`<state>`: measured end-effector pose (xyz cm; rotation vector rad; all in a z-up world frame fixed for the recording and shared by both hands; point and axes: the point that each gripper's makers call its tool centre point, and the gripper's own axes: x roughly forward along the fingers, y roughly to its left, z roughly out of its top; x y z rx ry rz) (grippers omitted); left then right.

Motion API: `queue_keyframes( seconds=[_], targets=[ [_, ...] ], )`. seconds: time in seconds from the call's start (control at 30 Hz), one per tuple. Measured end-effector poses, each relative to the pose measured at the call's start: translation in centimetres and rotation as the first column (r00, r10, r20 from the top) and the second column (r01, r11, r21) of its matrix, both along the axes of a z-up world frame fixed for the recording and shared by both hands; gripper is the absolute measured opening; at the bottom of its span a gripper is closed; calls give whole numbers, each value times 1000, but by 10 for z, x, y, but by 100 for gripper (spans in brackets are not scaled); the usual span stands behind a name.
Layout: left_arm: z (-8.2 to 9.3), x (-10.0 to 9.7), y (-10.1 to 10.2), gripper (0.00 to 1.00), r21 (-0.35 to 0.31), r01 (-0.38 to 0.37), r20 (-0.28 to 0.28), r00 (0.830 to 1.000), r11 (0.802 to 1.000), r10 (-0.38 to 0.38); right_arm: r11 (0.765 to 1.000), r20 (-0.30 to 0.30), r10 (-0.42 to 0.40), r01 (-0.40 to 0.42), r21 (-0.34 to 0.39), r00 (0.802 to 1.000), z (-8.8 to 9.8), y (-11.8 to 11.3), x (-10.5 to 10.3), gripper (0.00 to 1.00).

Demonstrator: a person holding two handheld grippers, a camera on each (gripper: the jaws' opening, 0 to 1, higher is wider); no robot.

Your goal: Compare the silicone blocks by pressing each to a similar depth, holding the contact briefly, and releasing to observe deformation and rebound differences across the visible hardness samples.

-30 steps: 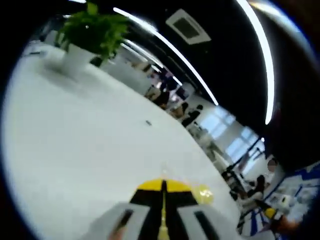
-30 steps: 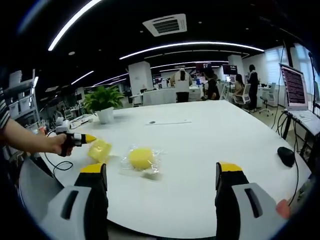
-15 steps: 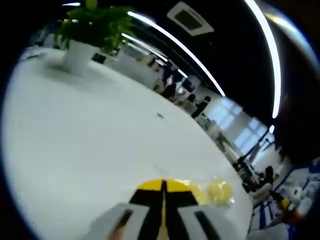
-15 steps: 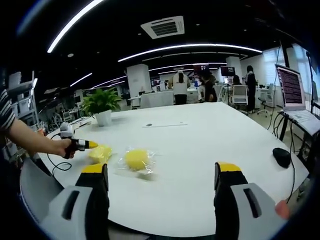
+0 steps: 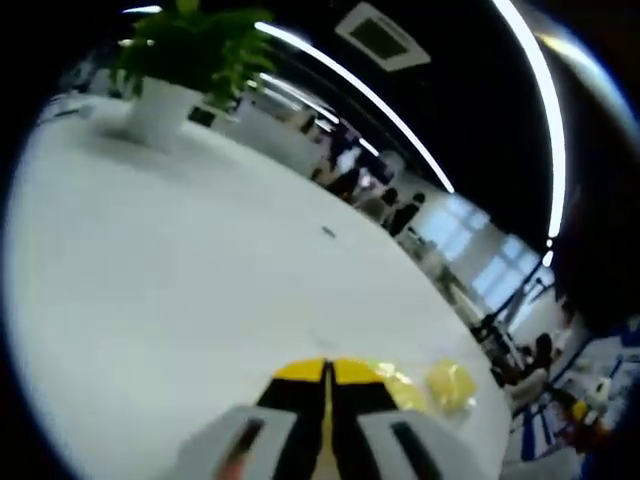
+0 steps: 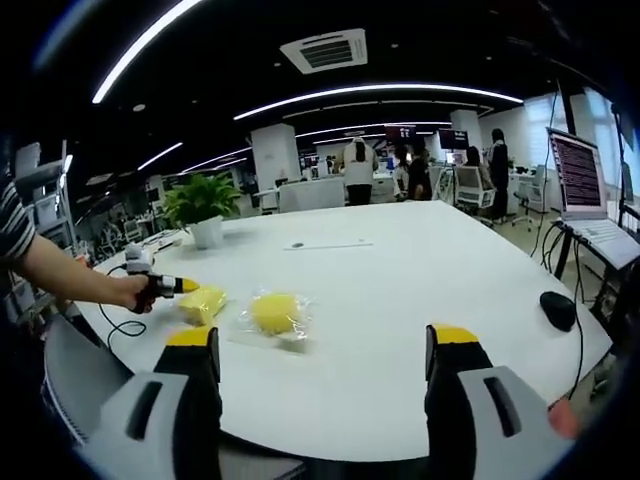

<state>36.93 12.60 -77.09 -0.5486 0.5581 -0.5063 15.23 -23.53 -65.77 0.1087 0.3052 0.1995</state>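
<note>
A square yellow silicone block [image 6: 203,303] lies on the white table [image 6: 400,290] at the left. A round yellow block [image 6: 275,312] in a clear bag lies just to its right. A person's hand holds my left gripper [image 6: 180,286]; its jaws are shut and its yellow tip touches the square block's left edge. In the left gripper view the shut left gripper [image 5: 327,371] points across the table, with the square block [image 5: 398,384] beside its tips and the bagged round block [image 5: 451,385] further right. My right gripper [image 6: 325,345] hovers open near the table's front edge, apart from both blocks.
A potted plant [image 6: 204,208] stands at the back left of the table. A black mouse [image 6: 557,310] and an open laptop [image 6: 585,180] sit at the right. A black cable [image 6: 115,330] trails off the left edge. People stand in the office behind.
The left gripper's tip has closed the small gap and now rests against the square block. The right gripper stays open, its view shifted only slightly.
</note>
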Motion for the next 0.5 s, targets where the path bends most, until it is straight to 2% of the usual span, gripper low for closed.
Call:
queue_keyframes(
  seconds=[0.03,0.1,0.17,0.23,0.33,0.4,0.5],
  targets=[
    [-1,1,1,0,5,-4,-7,1000,1000,4,1000,1,6,-6,-10,1000,1,1,-1,78],
    [0,5,8,0,40,-50,21,999,998,49,1000,6,12,-12,-15,1000,4,2,-1,78],
    [-2,4,10,1,21,-66,4,998,998,66,1000,8,14,-14,-17,1000,5,2,-1,78],
    [0,4,11,4,25,-71,21,997,997,71,1000,5,11,-11,-16,1000,4,1,-1,77],
    [1,3,9,15,35,-48,24,999,998,47,1000,7,9,-9,-18,1000,2,0,-2,77],
    [0,1,12,20,86,-18,29,999,996,16,1000,0,8,-8,-14,1000,-3,-1,-1,77],
    [11,2,17,25,110,-15,62,998,994,8,1000,-7,11,-11,-11,1000,-5,0,-1,78]
  ],
)
